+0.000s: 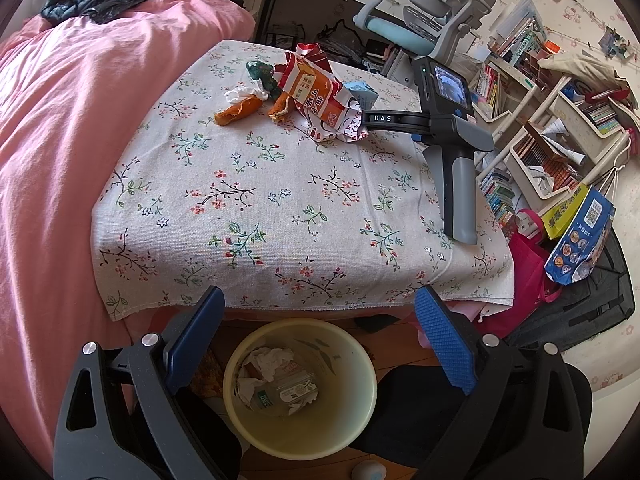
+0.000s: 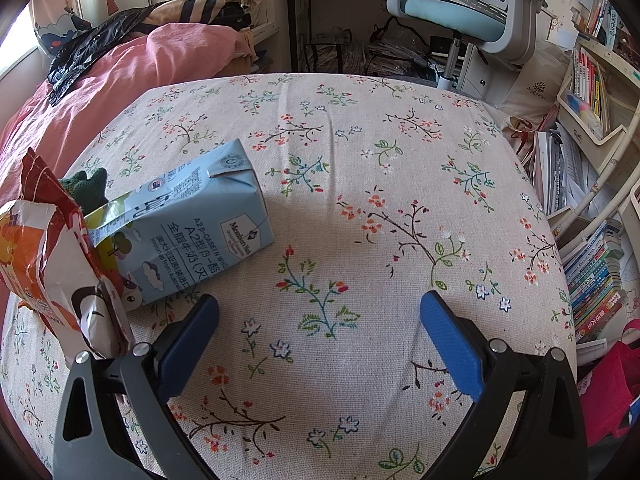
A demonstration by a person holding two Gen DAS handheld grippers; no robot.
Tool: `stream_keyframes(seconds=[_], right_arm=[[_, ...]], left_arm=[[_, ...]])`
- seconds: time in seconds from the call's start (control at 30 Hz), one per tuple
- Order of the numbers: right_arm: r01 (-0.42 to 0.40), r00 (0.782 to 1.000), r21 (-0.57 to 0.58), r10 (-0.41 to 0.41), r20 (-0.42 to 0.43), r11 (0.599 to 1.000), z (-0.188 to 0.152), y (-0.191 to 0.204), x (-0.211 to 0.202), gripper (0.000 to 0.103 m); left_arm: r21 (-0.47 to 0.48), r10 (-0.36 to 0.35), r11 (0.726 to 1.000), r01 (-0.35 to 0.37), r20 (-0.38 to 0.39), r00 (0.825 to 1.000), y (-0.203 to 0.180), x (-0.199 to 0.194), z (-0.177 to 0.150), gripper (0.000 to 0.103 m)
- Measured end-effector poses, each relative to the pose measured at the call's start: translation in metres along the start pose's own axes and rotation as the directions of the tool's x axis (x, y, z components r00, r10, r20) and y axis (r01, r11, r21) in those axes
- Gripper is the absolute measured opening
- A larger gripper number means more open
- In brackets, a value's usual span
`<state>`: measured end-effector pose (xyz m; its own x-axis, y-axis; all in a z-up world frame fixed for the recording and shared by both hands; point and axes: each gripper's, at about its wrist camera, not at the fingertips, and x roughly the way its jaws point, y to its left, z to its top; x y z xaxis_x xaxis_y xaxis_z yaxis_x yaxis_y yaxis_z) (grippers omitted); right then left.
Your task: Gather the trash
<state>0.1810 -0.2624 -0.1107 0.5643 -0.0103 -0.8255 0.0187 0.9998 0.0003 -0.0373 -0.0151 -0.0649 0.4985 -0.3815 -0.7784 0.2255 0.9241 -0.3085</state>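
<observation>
My left gripper (image 1: pixel 318 320) is open and empty, above a pale yellow bin (image 1: pixel 300 436) on the floor that holds crumpled tissues and wrappers. On the floral cloth (image 1: pixel 260 200) at the far side lie an orange-and-white snack bag (image 1: pixel 320 96), orange peel (image 1: pixel 236 112), a white tissue (image 1: pixel 240 94), a green scrap (image 1: pixel 262 74) and a blue milk carton (image 1: pixel 366 94). The right gripper's body (image 1: pixel 448 128) rests beside the bag. In the right wrist view my right gripper (image 2: pixel 320 308) is open and empty, low over the cloth, with the blue milk carton (image 2: pixel 192 224) and snack bag (image 2: pixel 52 264) to its left.
A pink duvet (image 1: pixel 80 120) lies left of the cloth. A grey-blue desk chair (image 1: pixel 432 24) stands behind. Bookshelves (image 1: pixel 540 120) and stacked books fill the right side. A blue paper bag (image 1: pixel 580 240) and red bag (image 1: pixel 528 280) sit on the floor at right.
</observation>
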Motion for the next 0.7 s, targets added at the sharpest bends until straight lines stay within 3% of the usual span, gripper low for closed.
stream_keyframes(seconds=[0.7], right_arm=[[0.000, 1.000, 0.000, 0.000, 0.000, 1.000, 0.0003, 0.0001, 0.0002, 0.096]], left_arm=[[0.004, -0.001, 1.000, 0.001, -0.002, 1.000, -0.0025, -0.0003, -0.0016, 0.093]])
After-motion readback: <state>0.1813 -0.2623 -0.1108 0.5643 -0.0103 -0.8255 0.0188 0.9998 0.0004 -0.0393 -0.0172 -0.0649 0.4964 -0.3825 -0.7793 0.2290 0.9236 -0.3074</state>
